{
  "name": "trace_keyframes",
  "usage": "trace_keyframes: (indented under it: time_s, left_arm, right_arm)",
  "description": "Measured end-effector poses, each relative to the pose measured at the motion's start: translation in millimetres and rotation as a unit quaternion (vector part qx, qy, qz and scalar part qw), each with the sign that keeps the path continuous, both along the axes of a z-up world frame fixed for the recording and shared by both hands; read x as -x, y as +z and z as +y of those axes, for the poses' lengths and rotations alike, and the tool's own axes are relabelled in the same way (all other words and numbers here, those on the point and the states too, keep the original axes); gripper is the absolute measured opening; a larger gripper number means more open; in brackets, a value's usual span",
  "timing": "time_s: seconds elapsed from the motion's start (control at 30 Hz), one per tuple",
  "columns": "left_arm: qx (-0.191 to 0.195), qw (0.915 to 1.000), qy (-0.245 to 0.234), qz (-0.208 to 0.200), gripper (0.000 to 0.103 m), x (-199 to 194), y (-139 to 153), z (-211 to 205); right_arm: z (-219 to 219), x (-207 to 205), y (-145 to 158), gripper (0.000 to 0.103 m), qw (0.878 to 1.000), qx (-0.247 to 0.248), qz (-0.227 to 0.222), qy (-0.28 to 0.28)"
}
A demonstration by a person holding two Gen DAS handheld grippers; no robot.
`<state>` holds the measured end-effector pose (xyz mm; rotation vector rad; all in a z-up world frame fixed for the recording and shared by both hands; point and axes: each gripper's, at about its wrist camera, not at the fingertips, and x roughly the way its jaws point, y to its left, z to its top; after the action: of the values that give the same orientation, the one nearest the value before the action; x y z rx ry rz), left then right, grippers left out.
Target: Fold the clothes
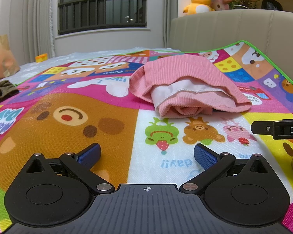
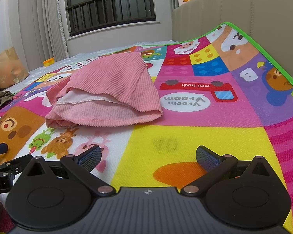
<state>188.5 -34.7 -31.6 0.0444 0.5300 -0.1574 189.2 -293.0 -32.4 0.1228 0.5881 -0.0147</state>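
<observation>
A pink ribbed garment lies folded in a bundle on the colourful cartoon play mat, its pale lining showing at the open front edge. In the right wrist view the same pink garment sits ahead and to the left on the mat. My left gripper hovers low over the mat, short of the garment, open with nothing between its blue pads. My right gripper is open too, empty, above a yellow patch. The right gripper's black finger pokes in at the left view's right edge.
A beige padded headboard stands behind the mat. A dark olive cloth lies at the left edge near a brown paper bag. A small orange box sits on the white sheet. Plush toys rest above the headboard.
</observation>
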Motion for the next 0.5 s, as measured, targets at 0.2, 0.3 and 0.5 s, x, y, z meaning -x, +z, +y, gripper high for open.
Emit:
trace_keyframes:
  time_s: [0.2, 0.3, 0.5]
  left_arm:
    - [0.000, 1.0000, 0.000, 0.000, 0.103, 0.1, 0.0, 0.0]
    - [0.000, 1.0000, 0.000, 0.000, 0.103, 0.1, 0.0, 0.0]
    - [0.000, 1.0000, 0.000, 0.000, 0.103, 0.2, 0.0, 0.1]
  right_arm:
    - [-0.5, -0.4, -0.1, 0.103, 1.000, 0.001, 0.000, 0.001]
    - [0.1, -0.1, -0.3, 0.103, 1.000, 0.002, 0.001, 0.000]
    - [1.0, -0.1, -0.3, 0.103, 1.000, 0.005, 0.002, 0.000]
